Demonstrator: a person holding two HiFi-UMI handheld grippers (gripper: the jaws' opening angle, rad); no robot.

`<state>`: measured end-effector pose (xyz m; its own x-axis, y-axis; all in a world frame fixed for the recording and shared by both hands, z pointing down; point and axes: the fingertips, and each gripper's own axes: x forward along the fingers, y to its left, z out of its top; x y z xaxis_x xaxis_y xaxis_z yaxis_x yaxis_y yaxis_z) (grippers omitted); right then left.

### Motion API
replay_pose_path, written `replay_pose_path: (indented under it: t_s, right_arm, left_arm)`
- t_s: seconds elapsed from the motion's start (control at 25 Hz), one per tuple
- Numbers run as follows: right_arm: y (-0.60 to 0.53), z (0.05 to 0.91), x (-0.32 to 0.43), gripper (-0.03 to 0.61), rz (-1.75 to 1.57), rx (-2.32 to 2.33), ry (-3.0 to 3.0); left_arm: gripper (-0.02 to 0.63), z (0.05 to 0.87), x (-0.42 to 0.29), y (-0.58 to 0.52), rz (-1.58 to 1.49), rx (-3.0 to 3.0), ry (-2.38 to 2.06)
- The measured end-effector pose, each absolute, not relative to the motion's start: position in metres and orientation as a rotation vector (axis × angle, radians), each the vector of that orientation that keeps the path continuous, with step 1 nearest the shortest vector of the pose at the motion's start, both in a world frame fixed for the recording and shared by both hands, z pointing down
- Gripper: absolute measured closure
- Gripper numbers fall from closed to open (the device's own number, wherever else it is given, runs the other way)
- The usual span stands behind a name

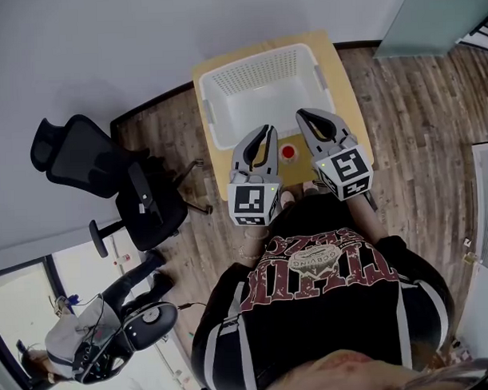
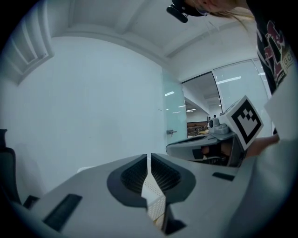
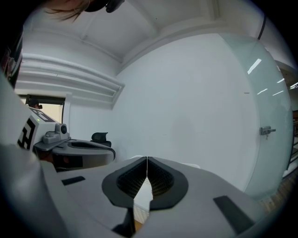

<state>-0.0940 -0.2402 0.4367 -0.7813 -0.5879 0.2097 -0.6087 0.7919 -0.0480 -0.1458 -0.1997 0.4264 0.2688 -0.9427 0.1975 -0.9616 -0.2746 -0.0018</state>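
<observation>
My left gripper (image 1: pixel 267 132) and right gripper (image 1: pixel 303 114) are held side by side above a small wooden table (image 1: pixel 346 91), both pointing towards the wall. Each is shut with nothing between its jaws. In the left gripper view the left gripper (image 2: pixel 149 155) has its jaw tips touching, and the right gripper's marker cube (image 2: pixel 244 122) shows to its right. The right gripper (image 3: pixel 147 159) is likewise closed, tips together. A white perforated basket (image 1: pixel 226 131) stands empty on the table just beyond both grippers. A small red object (image 1: pixel 288 152) lies on the table between them.
A black office chair (image 1: pixel 107 175) stands left of the table. A second chair and some gear (image 1: pixel 121 330) sit at the lower left. A plain white wall (image 1: pixel 103 43) runs behind the table, with a glass door (image 1: pixel 433 16) at the right.
</observation>
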Motion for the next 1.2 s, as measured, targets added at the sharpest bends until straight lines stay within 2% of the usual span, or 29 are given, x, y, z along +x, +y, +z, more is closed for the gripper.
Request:
replay_pose_path:
  t_s: [0.24, 1.2]
  right_arm:
    - [-0.230, 0.428, -0.088, 0.561, 0.183, 0.912, -2.846]
    - [-0.225, 0.429, -0.103, 0.561, 0.203, 0.812, -2.874]
  left_arm:
    - [0.565, 0.422, -0.137, -0.194, 0.241, 2.409, -1.823]
    - [0.566, 0.426, -0.138, -0.203, 0.287, 2.384, -1.798]
